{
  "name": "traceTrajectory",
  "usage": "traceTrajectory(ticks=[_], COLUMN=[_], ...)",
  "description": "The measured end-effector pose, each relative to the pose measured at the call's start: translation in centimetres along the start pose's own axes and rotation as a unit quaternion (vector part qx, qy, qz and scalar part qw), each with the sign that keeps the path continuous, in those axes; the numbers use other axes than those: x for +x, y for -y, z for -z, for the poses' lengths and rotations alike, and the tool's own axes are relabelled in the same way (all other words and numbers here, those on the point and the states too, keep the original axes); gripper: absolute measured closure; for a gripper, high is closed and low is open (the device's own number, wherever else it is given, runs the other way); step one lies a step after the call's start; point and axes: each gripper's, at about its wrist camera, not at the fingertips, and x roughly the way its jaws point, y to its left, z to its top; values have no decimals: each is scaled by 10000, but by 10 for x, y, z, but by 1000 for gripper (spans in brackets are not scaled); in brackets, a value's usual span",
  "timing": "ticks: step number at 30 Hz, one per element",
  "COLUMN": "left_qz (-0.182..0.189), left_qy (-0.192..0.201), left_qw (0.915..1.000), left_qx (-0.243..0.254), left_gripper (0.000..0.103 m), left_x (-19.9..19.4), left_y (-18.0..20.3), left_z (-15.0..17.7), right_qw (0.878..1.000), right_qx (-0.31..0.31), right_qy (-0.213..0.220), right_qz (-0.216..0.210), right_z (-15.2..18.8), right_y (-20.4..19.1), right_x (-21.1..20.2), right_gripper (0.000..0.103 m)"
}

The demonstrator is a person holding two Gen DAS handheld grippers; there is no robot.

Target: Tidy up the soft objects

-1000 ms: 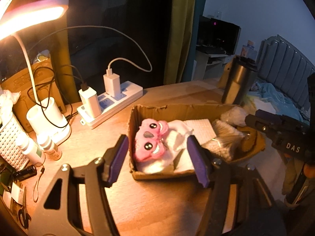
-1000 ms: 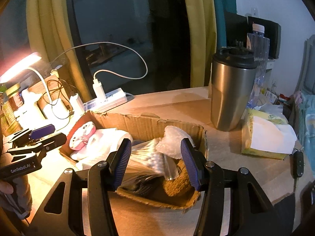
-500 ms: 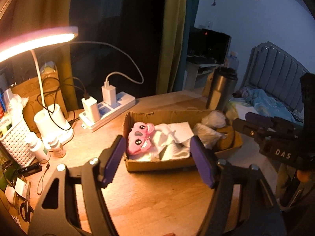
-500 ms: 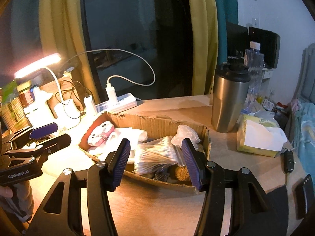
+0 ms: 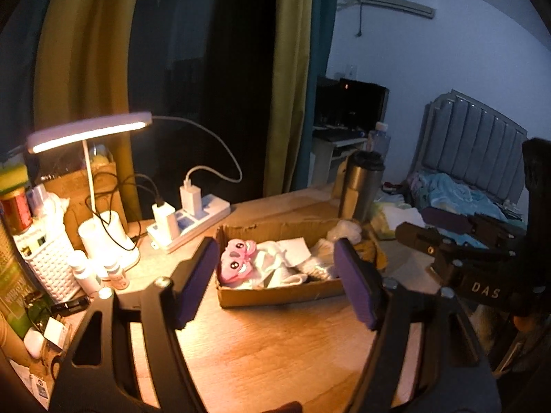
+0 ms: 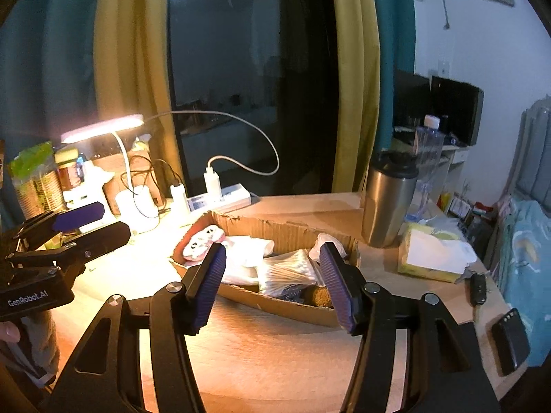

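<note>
- The left hand-held gripper is wide open and holds nothing; it hangs above the wooden table, in front of the cardboard box.
- The right hand-held gripper is also open and empty, in front of the right part of the same box.
- Compared with one second ago, both hand-held grippers have pulled back and risen: the box looks smaller and farther in both views, and more bare table shows between the fingers and the box.
- The contents of the box lie as before. The pink plush toy with a smiling face is at the left end, touching white soft cloths. A clear bag of cotton swabs and a brown sponge-like piece are at the right end.
- Writing: "DAS" is on the body of the right hand-held gripper as the left view shows it; "GenRobot.AI" is on the left one in the right view.
- Behind the box a white power strip carries two chargers, and a lit desk lamp stands at the left.
- A steel tumbler stands to the right of the box, and a yellow tissue pack lies near it.
</note>
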Motion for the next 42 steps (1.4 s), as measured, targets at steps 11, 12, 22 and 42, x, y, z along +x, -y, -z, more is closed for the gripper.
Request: traceTrajectory(ticks=[11, 12, 22, 42], left_qz=[-4, -12, -176, -433], left_qy=[454, 487, 669, 1371], left_qw=[9988, 9986, 9975, 9890], left_qx=[177, 196, 163, 342], left_gripper=[9, 8, 7, 7], left_x=[-56, -61, -106, -170], left_y=[15, 17, 24, 32], left_z=[-12, -14, -13, -11], right_qw=[9990, 9987, 9956, 9879], right_qx=[-115, -144, -279, -393], right_qy=[417, 452, 810, 1353], right_qz=[111, 159, 387, 642], right_z=[-7, -8, -13, -3], right_y=[-17, -20, -40, -66], right_x=[-59, -65, -116, -194], right_gripper=[21, 19, 18, 18])
